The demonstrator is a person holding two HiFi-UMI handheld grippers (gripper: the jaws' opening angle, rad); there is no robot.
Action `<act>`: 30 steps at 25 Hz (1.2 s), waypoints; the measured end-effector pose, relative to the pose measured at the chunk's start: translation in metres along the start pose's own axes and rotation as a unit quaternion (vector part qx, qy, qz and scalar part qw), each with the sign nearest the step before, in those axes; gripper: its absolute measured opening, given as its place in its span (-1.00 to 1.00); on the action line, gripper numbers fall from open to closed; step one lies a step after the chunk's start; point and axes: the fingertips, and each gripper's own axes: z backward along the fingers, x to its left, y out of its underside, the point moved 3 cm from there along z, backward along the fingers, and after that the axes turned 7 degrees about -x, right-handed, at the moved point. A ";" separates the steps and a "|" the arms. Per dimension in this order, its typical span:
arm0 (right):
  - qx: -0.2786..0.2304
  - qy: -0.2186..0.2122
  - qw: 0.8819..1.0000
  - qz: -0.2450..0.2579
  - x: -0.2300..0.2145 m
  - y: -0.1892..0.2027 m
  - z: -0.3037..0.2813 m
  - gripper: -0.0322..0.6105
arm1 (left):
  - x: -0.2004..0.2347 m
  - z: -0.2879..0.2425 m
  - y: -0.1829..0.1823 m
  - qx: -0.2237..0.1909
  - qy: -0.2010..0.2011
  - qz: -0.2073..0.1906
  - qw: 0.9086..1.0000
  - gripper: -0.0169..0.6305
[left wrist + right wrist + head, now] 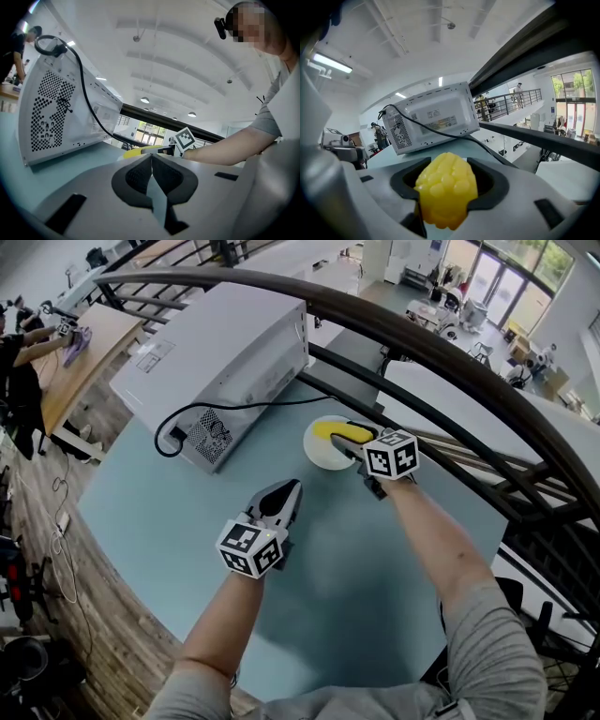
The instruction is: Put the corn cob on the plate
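- A pale blue round table (pixel 178 531) on an upper level of a bright open hall, ringed by a dark curved railing (pixel 441 352), with desks and a floor below beyond it.
- A white microwave (pixel 220 357) stands at the far left of the table with its vented back to the person, a black cable (pixel 202 409) looping from it across the tabletop.
- The right gripper (pixel 351 441) is clamped on the yellow corn cob (pixel 337 431), its dark pads pressing both sides of the cob.
- The cob sits over the white plate (pixel 317 454), just right of the microwave; whether it touches the plate cannot be told.
- The left gripper (pixel 289 491), jaws drawn together on nothing, points toward the plate from the near side, low over the table and apart from both plate and cob.
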 end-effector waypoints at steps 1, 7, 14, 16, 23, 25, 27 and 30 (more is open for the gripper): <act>0.002 0.001 1.000 0.006 0.000 0.001 -0.002 -0.13 | 0.001 -0.001 0.000 0.000 0.000 -0.001 1.000 -0.89; 0.010 0.006 0.999 0.043 -0.001 0.008 -0.009 -0.13 | 0.003 -0.001 -0.001 0.000 0.001 -0.002 1.000 -0.89; 0.007 -0.003 0.998 0.066 0.006 0.011 -0.010 -0.15 | 0.005 0.002 0.001 0.001 -0.002 0.000 1.000 -0.89; 0.013 -0.002 0.997 0.080 0.007 0.014 -0.010 -0.16 | 0.004 0.002 0.002 0.002 -0.001 0.000 1.000 -0.89; 0.034 0.014 0.995 0.090 0.004 0.022 -0.005 -0.16 | -0.001 0.002 0.001 0.002 0.001 0.000 1.000 -0.89; 0.049 0.019 0.994 0.098 0.004 0.027 -0.005 -0.13 | -0.002 0.002 0.002 0.002 0.002 0.000 1.000 -0.89; 0.077 0.020 0.990 0.120 0.005 0.036 -0.006 -0.13 | -0.002 0.002 0.003 0.002 0.003 0.001 1.000 -0.89; 0.098 0.020 0.983 0.151 0.007 0.046 -0.006 -0.13 | -0.003 0.002 0.003 0.003 0.003 0.002 1.000 -0.89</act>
